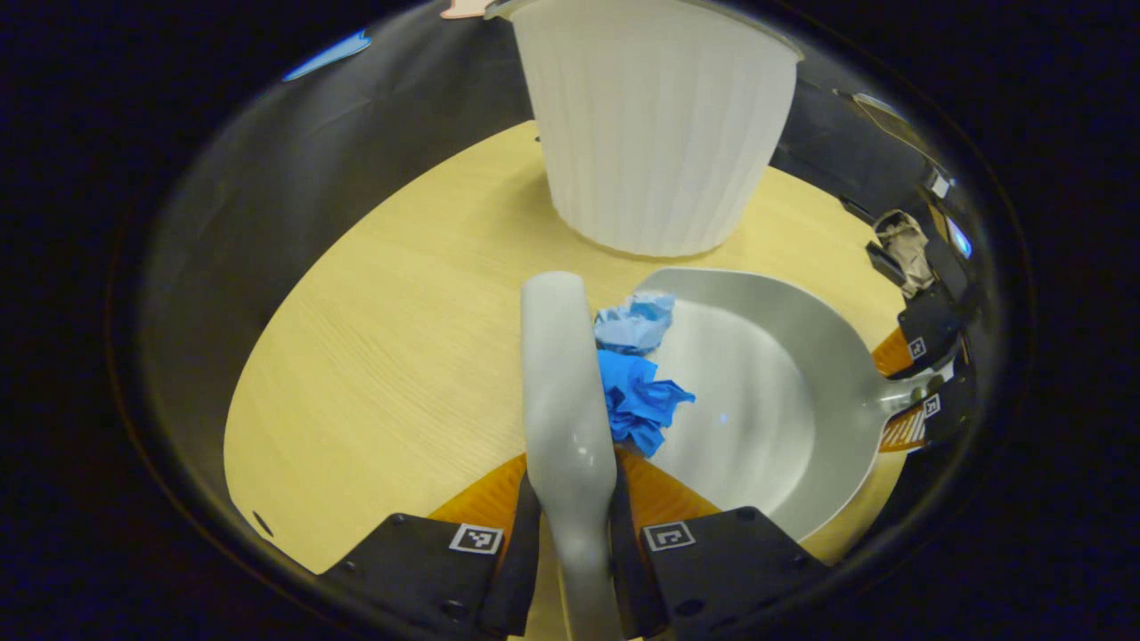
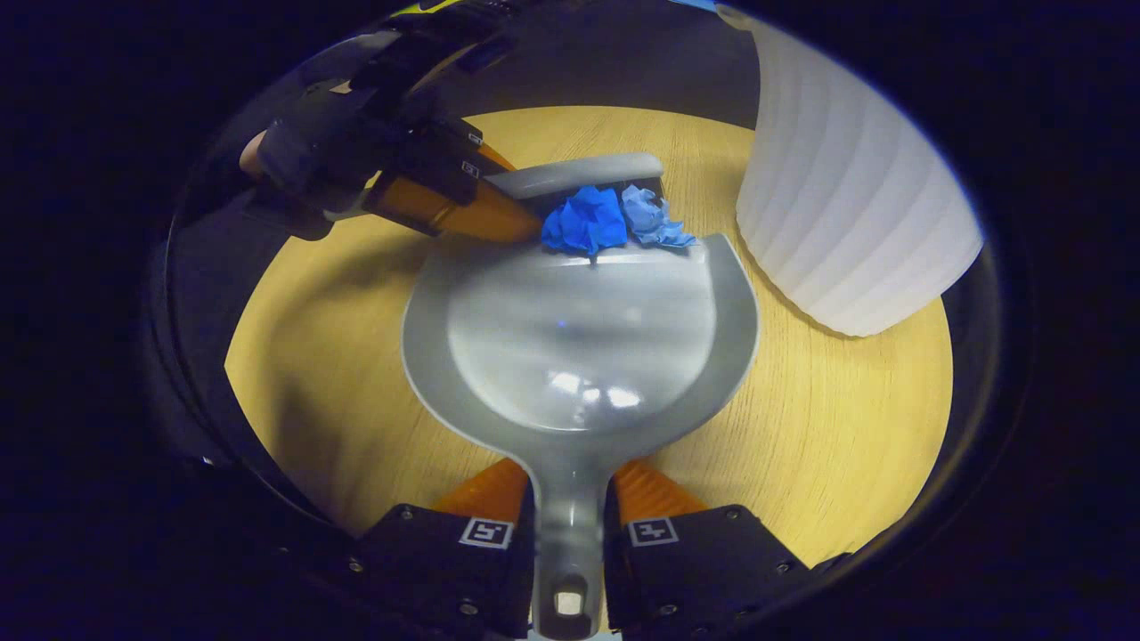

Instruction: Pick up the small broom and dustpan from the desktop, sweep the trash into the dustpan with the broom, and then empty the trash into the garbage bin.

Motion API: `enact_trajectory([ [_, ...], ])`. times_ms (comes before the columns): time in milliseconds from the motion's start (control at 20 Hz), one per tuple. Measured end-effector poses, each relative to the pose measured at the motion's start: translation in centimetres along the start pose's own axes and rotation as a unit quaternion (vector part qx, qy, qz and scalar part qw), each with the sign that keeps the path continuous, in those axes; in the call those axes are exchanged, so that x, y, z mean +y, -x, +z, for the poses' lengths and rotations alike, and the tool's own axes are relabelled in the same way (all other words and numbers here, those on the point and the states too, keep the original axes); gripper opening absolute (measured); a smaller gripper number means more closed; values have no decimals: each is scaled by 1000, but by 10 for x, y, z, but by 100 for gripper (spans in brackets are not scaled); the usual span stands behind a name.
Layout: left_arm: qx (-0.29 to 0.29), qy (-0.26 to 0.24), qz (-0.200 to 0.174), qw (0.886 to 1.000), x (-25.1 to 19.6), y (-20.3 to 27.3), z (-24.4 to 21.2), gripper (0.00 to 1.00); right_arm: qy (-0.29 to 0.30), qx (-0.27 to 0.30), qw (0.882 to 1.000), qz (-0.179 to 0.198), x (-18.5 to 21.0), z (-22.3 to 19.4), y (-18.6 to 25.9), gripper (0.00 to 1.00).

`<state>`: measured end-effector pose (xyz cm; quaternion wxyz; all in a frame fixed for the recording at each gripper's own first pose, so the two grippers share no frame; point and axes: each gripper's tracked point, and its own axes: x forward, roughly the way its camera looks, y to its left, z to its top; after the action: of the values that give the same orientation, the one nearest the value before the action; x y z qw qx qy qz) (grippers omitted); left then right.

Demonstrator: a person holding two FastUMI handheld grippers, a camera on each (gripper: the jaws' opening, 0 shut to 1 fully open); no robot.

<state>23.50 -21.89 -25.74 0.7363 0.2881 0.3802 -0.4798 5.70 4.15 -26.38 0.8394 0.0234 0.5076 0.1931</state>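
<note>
In the left gripper view my left gripper (image 1: pixel 574 507) is shut on the grey broom (image 1: pixel 561 374), which reaches forward over the wooden table. Two crumpled blue paper wads (image 1: pixel 637 392) lie against the broom's right side, at the open lip of the grey dustpan (image 1: pixel 757 401). My right gripper (image 1: pixel 926 383) holds the dustpan handle at the far right. In the right gripper view my right gripper (image 2: pixel 570 534) is shut on the dustpan (image 2: pixel 579 338) handle. The wads (image 2: pixel 606 218) sit at its far lip, with the broom (image 2: pixel 579 174) and left gripper (image 2: pixel 463 191) behind them.
A white ribbed garbage bin (image 1: pixel 659 125) stands on the round wooden table (image 1: pixel 383 356) just beyond the dustpan; it is at the right in the right gripper view (image 2: pixel 846 205). A gloved hand (image 2: pixel 312 142) holds the left gripper. Black cloth surrounds the table.
</note>
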Motion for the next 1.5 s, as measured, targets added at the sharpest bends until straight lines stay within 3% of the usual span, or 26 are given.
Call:
enact_trajectory([
  [150, -5, 1, -30, 1000, -25, 5, 1, 41, 1, -4, 1000, 1, 0, 4, 3, 32],
  [200, -6, 8, -40, 999, -32, 8, 1, 43, -1, -6, 1000, 2, -1, 2, 2, 32],
  [600, -16, 83, -65, 994, -64, 23, -4, 45, -9, -27, 1000, 6, -5, 16, 2, 33],
  [700, -21, 101, -49, 993, -62, 26, -6, 41, -20, -34, 999, 8, -5, 14, 1, 33],
  [950, -59, 156, -3, 986, -40, 44, -1, 45, -33, -43, 999, -5, -13, 8, -10, 32],
  [1250, -97, 221, 58, 969, -4, 80, -17, 41, -43, -52, 997, -23, -11, 12, -8, 32],
  [1500, -112, 288, 91, 947, 13, 86, -50, 42, -42, -67, 997, -26, -10, 11, -13, 32],
])
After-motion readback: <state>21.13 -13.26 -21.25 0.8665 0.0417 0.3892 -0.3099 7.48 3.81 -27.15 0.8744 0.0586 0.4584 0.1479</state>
